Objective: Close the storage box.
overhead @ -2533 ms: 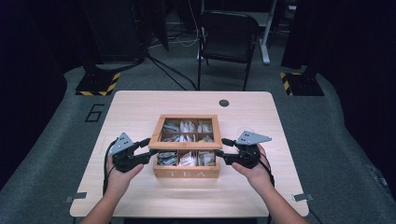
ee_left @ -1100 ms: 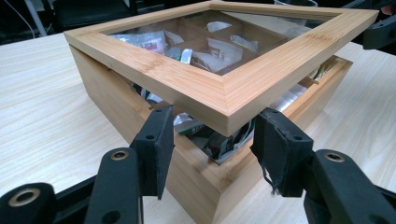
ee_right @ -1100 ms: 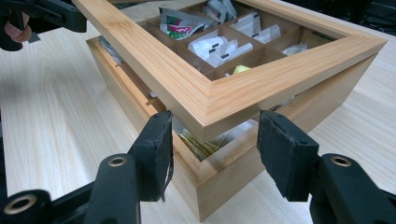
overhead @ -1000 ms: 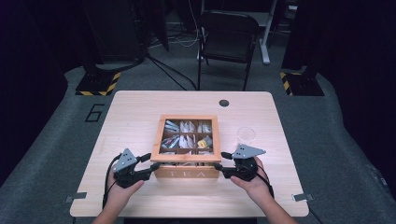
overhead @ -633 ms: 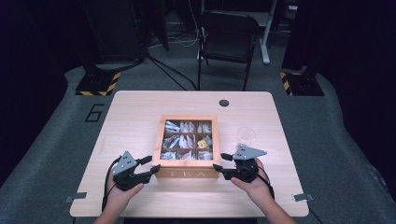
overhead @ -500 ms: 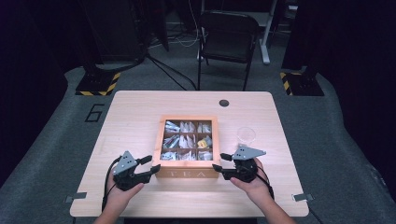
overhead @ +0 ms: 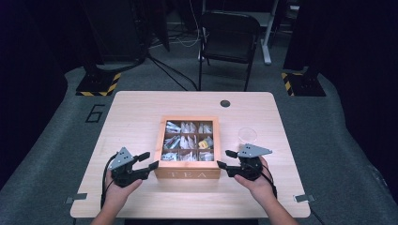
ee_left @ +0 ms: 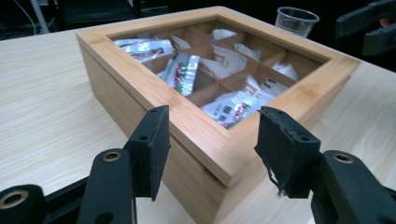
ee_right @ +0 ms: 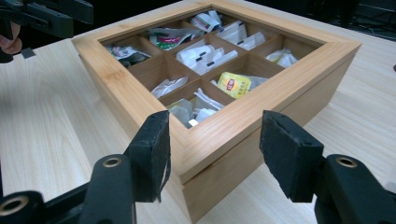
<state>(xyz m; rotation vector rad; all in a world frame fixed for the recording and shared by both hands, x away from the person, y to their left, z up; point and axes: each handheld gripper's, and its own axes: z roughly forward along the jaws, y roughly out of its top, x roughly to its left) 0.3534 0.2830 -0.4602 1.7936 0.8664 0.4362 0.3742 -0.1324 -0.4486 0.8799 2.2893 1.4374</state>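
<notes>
Both grippers, left [overhead: 149, 161] & right [overhead: 224, 159], spread w/ nothing pinched, at 8 & 4 o'clock box [overhead: 188, 173] corners; left's jaws just widened. Pinch lid evenly, lift together.

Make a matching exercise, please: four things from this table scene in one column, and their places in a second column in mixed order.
Things:
1. wooden tea box
2. clear plastic cup
3. yellow tea bag
4. left gripper

Places:
A. inside a compartment of the box
B. at the box's front left corner
C. middle of the table
D. on the table, right of the box

Pairs: 1-C, 2-D, 3-A, 4-B
</notes>
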